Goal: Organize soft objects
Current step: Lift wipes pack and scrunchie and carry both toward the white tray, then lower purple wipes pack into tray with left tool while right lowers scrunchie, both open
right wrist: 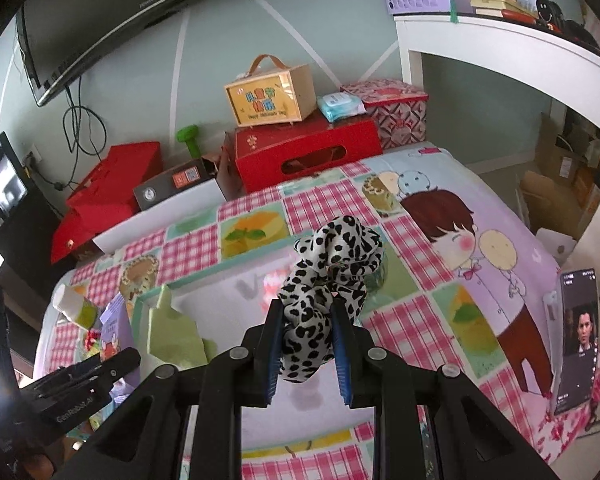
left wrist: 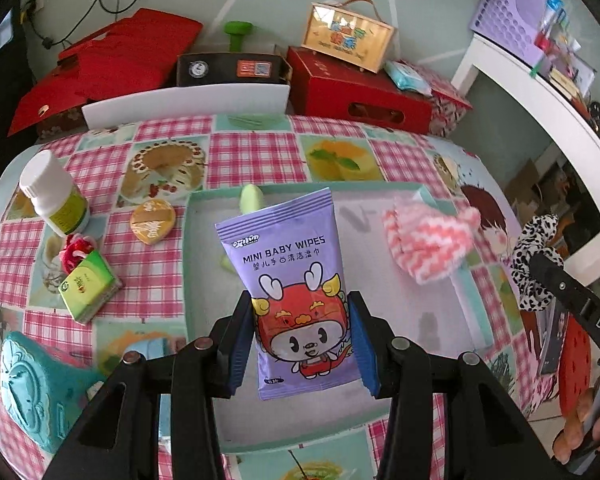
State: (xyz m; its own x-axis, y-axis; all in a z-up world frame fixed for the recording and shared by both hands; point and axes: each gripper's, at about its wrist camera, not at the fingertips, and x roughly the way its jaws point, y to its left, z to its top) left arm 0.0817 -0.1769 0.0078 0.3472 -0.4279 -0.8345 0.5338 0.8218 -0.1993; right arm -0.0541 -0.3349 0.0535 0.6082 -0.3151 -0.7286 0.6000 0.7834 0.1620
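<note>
- Wipes packet (left wrist: pixel 296 292) clamped upright in left gripper (left wrist: pixel 300 340), tray (left wrist: pixel 188 264) beneath.
- Spotted scrunchie (right wrist: pixel 324 280) pinched in right gripper (right wrist: pixel 306 352), above tray's edge.

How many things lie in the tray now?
2: a pink-and-white cloth draped over the tray's right edge, and a green piece at its far side, partly hidden behind the held wipes pack.

Pale green wall (right wrist: pixel 140 80), mounted television (right wrist: pixel 140 12), white shelf (right wrist: pixel 500 44), daylit.
</note>
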